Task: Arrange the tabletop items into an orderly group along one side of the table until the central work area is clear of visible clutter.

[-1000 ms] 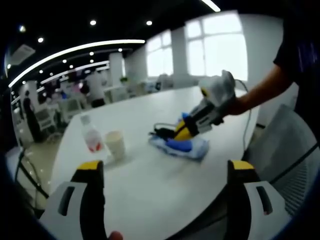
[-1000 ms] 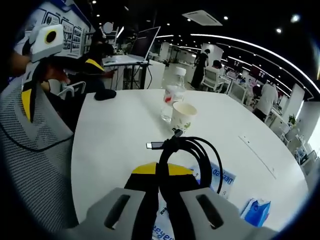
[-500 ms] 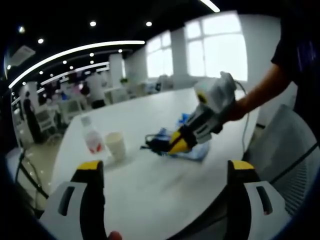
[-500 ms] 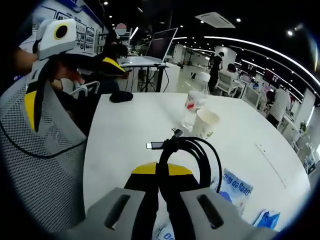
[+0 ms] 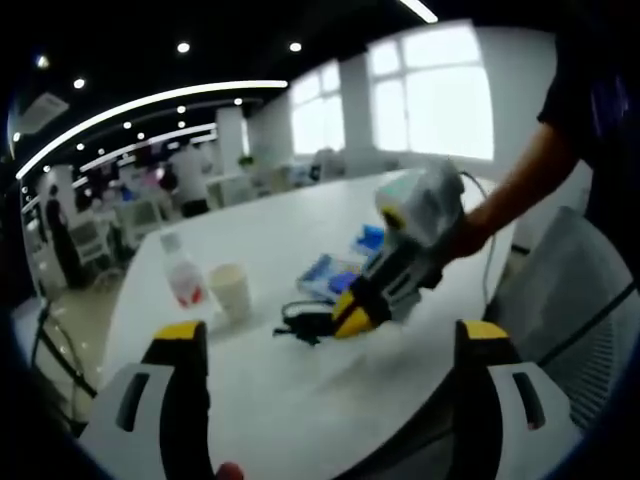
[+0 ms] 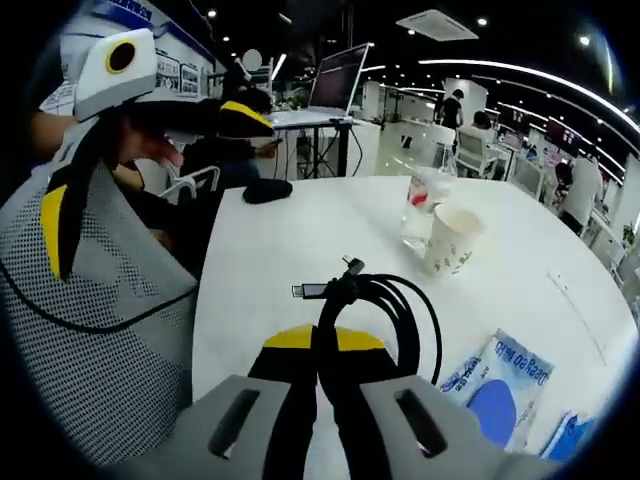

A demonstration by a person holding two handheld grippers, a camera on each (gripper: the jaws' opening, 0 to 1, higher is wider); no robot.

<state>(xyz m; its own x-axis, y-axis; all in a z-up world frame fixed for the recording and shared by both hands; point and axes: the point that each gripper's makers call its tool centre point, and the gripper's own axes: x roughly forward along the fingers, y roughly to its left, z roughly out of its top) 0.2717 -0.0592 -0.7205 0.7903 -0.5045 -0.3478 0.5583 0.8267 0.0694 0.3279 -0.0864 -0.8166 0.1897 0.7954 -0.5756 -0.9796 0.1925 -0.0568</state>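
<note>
White table (image 6: 300, 240) carries cup (image 6: 449, 240) and bottle (image 6: 421, 208) beyond right tool (image 6: 320, 345) clenched on coiled cable (image 6: 385, 305); left tool (image 5: 330, 345) released

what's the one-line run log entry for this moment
right tongs: shut on coiled black cable above table | left tongs: open, holding nothing | bottle beside paper cup | blue packet flat on table

On the desk (image 6: 300, 240), a cup (image 6: 450, 240) stood just beside a bottle (image 6: 420, 208). A coiled cable (image 6: 385, 305) lay nearer the right gripper view's camera, with a packet (image 6: 505, 385) to its right and a mesh chair (image 6: 90, 330) at the desk's left edge.
</note>
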